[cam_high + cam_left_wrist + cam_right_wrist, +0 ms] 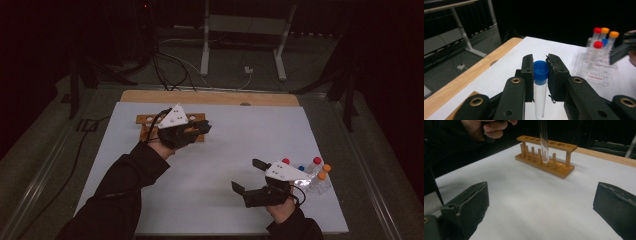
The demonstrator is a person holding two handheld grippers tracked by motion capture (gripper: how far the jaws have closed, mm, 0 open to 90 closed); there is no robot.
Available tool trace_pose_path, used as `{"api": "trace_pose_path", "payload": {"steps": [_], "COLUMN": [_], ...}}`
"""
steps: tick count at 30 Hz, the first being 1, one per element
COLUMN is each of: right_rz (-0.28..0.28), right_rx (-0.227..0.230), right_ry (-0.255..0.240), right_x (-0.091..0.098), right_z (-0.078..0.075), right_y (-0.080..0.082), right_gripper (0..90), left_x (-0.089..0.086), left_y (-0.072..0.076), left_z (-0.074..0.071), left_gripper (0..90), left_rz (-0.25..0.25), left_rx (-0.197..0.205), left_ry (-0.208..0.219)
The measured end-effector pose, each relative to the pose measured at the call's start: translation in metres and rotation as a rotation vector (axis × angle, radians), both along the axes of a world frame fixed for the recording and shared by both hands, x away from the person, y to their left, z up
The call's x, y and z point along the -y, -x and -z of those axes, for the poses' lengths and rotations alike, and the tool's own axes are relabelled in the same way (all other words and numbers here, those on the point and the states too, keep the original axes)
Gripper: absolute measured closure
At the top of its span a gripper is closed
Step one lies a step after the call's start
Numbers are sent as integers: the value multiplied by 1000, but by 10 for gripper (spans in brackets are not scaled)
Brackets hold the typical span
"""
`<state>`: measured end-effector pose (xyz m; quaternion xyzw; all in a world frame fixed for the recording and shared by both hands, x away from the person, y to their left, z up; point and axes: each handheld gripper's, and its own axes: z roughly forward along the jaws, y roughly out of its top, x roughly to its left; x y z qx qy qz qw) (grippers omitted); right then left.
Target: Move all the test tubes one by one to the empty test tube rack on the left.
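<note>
One wooden rack (546, 157) stands on the white table (210, 165). One clear rack (599, 67) holds five capped tubes: two red, two orange, one blue. The left gripper (541, 75) clamps a sixth, blue-capped tube (540, 87) upright over the wooden rack. The right gripper (249, 176), jaws spread wide and empty, sits just beside the clear rack.

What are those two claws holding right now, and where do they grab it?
The left gripper holds a clear tube by its blue cap, jaws closed on either side. The right gripper holds nothing; its jaws stand wide apart.
</note>
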<state>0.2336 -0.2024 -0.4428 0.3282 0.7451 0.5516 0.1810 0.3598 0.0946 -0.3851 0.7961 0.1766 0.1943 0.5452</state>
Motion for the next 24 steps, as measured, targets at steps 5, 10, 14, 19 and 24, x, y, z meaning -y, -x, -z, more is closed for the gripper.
{"api": "trace_pose_path", "payload": {"steps": [5, 10, 14, 19, 24], "right_rz": [-7, -3, -5, -1, -6], "right_rx": [4, 11, 18, 16, 20], "right_ry": [8, 3, -1, 1, -1], "right_x": [0, 1, 1, 1, 2], "right_z": [1, 0, 0, 0, 0], "right_y": [1, 2, 3, 3, 4], "right_gripper": [0, 0, 0, 0, 0], "left_x": [-5, -13, -16, -19, -19], "left_y": [-14, -34, -51, -70, -87], "left_z": [-5, -9, -9, -7, 3], "left_gripper": [778, 778, 778, 777, 777], "left_rz": [-58, -113, -162, -225, -283], "left_rx": [8, -14, -17, 3, -3], "left_ry": [1, 24, 19, 7, 12]}}
